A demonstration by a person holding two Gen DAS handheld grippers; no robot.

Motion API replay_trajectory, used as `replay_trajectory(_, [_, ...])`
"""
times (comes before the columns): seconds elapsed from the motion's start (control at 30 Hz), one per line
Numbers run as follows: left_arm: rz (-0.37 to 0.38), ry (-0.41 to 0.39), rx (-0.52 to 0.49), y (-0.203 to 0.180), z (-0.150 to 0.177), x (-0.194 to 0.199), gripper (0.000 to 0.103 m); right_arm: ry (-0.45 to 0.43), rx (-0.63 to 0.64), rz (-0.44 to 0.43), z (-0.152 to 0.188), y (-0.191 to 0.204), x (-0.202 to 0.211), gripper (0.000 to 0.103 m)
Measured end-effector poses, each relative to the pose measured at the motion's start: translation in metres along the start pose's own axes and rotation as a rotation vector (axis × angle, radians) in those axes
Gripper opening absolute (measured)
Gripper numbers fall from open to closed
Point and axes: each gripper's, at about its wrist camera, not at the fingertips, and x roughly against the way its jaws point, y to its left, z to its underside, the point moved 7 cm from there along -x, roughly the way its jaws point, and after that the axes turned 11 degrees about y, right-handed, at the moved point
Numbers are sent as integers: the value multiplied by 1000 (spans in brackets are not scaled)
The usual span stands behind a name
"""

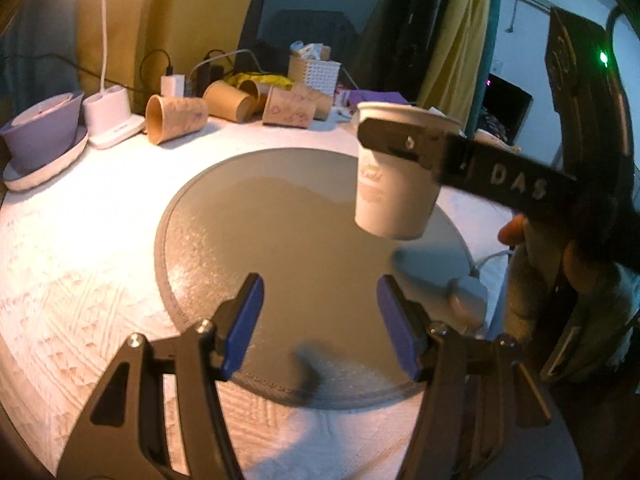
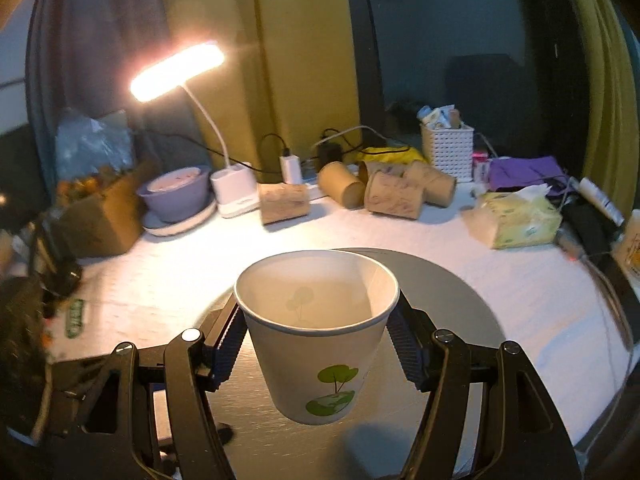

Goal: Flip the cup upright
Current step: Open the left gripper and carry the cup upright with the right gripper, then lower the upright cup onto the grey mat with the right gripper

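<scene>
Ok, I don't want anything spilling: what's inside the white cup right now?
Nothing visible: the white cup, held upright by the right gripper above the grey mat, shows bare inner walls. Its near wall hides the very bottom.

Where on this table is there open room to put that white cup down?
The round grey mat is bare under the white paper cup held by the right gripper, and between the open fingers of the left gripper. The white tablecloth in front of the purple bowl is also free. The back edge is crowded: lamp base, brown cups, white basket.
</scene>
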Motion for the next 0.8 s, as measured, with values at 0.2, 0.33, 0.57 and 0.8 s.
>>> replay_trajectory(0.2, [4, 14, 35, 8, -1, -4, 61, 0, 67, 78, 6, 2, -13, 69])
replay_trajectory(0.33, [9, 25, 57, 13, -1, -7, 61, 39, 101, 99, 13, 3, -28, 69])
replay_trajectory(0.57, [14, 48, 91, 18, 0, -11, 61, 33, 128, 144, 20, 3, -30, 69])
replay_trajectory(0.8, [12, 57, 100, 20, 1, -13, 61, 32, 110, 150, 25, -3, -27, 69])
